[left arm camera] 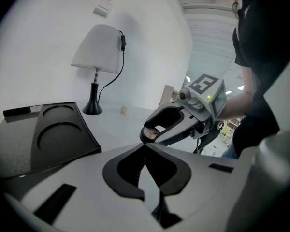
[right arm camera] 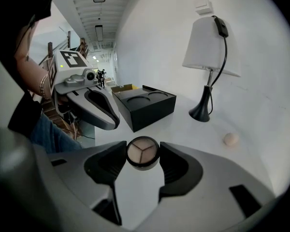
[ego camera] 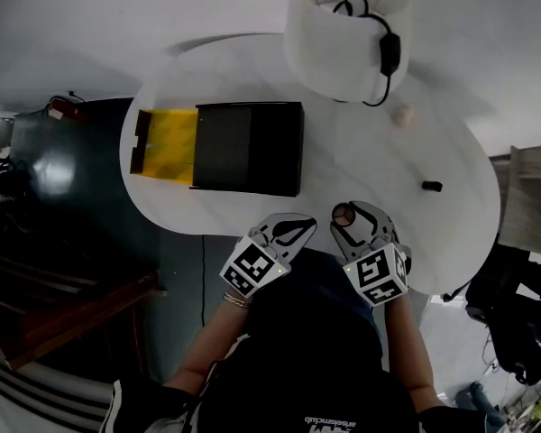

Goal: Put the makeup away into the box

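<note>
The right hand-held gripper (right arm camera: 143,156) has its jaws closed on a small round compact (ego camera: 343,213), squeezing it at the sides; its face shows 3 wedges of pale powder. It hangs over the near edge of the white surface (ego camera: 361,156), to the right of the black box (ego camera: 248,147) and well apart from it. The left hand-held gripper (left arm camera: 145,146) is just beside it, jaws pressed fully together with nothing between them.

The box sits toward the far left of the surface, with a yellow flap (ego camera: 167,142) on its left side. Its top insert shows 2 round hollows (left arm camera: 57,135), and both look empty, so I judge that nothing has been stowed yet. The pick-up is done; what is left is carrying the compact over to the box and seating it in 1 hollow.

A small black item (ego camera: 431,186) and a beige ball (ego camera: 399,113) lie at the right, near the lamp (ego camera: 343,25). Whether either belongs in the box, I cannot tell.
</note>
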Demonstrator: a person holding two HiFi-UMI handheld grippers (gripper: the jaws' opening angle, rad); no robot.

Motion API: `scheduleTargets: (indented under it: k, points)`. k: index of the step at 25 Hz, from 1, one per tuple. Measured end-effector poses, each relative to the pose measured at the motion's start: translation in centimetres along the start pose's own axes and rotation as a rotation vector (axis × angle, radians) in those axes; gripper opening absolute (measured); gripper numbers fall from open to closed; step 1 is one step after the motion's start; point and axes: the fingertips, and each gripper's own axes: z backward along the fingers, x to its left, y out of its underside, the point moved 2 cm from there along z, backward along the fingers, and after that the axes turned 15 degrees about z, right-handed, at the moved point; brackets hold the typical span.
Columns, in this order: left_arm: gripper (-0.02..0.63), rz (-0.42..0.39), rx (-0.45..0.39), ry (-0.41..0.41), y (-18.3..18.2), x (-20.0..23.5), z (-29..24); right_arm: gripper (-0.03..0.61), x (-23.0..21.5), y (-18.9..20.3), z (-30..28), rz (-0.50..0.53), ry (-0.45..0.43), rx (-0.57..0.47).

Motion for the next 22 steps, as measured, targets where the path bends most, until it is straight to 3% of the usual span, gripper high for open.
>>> scheduleTargets:
  k: [9,13,22]
  points:
    - [0.017,0.065,-0.025,-0.013,0.5,-0.3,2.1,0.23,0.6,-2.1,0.6,0.027,-0.011,-0.048]
    - [0.017,0.057,-0.036,-0.021,0.6,-0.1,3.3,0.23,0.9,-3.4,0.4,0.036,-0.014,-0.063]
    - [0.017,0.069,-0.143,-0.072,0.7,1.9,8.9,0.23,3.1,-8.3,-0.5,0.037,-0.032,-0.141]
